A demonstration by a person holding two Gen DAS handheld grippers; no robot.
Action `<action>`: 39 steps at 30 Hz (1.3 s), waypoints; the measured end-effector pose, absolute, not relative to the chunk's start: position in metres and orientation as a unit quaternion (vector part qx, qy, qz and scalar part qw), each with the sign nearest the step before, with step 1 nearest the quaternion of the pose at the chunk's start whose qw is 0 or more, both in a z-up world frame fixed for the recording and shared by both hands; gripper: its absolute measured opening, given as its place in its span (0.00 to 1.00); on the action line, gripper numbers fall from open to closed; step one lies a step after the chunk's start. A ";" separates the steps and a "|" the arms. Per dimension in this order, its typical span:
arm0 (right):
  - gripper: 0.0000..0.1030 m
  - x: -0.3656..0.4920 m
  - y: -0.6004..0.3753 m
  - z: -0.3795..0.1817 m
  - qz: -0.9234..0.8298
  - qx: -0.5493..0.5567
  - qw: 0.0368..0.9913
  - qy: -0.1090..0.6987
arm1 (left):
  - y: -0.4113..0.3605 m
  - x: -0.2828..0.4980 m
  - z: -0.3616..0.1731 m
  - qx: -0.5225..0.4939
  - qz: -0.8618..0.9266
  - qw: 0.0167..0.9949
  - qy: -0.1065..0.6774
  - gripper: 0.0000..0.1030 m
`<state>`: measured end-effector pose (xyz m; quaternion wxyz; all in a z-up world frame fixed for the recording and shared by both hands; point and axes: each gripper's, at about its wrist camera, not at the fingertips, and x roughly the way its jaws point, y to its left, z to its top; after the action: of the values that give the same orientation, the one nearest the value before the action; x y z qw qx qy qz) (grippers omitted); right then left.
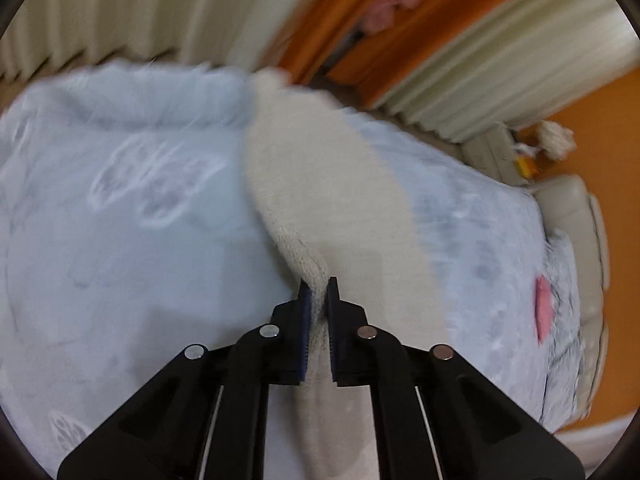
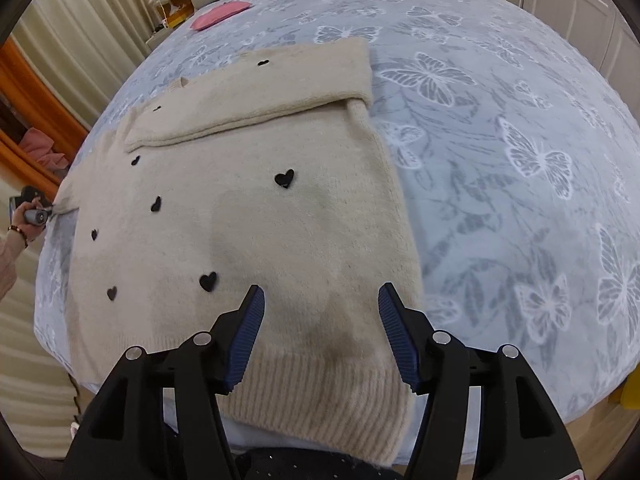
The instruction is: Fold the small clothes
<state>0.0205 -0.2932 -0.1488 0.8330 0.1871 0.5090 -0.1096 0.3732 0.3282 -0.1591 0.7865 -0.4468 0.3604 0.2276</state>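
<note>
Cream sweater [image 2: 248,232] with black hearts [image 2: 284,178]. Pale blue bedspread [image 2: 500,128] printed with white butterflies. Pink cloth [image 2: 219,17]; orange wall [image 1: 592,108].

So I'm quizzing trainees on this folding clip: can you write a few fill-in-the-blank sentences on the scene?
1. The left gripper is shut on the ____.
2. The right gripper hovers ____ over the ribbed hem.
3. The sweater is dotted with black ____.
4. The bedspread is printed with ____.

Missing words: sweater; open; hearts; butterflies
</note>
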 end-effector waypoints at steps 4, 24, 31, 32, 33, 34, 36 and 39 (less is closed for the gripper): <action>0.57 0.019 -0.297 -0.148 -0.107 0.208 0.835 0.497 | 0.260 0.370 -0.074 -0.372 0.116 0.871 0.299 0.05; 0.66 0.071 -0.307 -0.132 -0.024 0.227 0.857 0.462 | 0.016 0.165 -0.149 -0.281 -0.086 0.837 0.461 0.65; 0.66 0.232 -0.190 -0.110 0.099 0.049 0.900 0.423 | 0.076 0.220 -0.151 -0.364 -0.018 0.826 0.430 0.67; 0.66 0.247 -0.174 -0.112 0.115 0.029 0.897 0.425 | 0.079 0.233 -0.152 -0.375 -0.015 0.823 0.427 0.67; 0.66 0.266 -0.154 -0.116 0.131 0.005 0.894 0.430 | 0.081 0.241 -0.154 -0.382 -0.011 0.819 0.429 0.67; 0.67 0.282 -0.138 -0.121 0.140 -0.016 0.889 0.435 | 0.083 0.249 -0.158 -0.392 -0.008 0.813 0.430 0.67; 0.67 0.316 -0.109 -0.139 0.145 -0.056 0.878 0.453 | 0.086 0.264 -0.167 -0.416 0.006 0.798 0.435 0.67; 0.64 0.347 -0.093 -0.167 0.144 -0.066 0.860 0.484 | 0.094 0.271 -0.178 -0.442 0.026 0.789 0.427 0.66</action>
<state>0.3466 -0.0929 -0.1674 0.8603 -0.0655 0.4844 0.1445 0.2711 0.0941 -0.1781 0.7886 -0.4417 0.4271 0.0261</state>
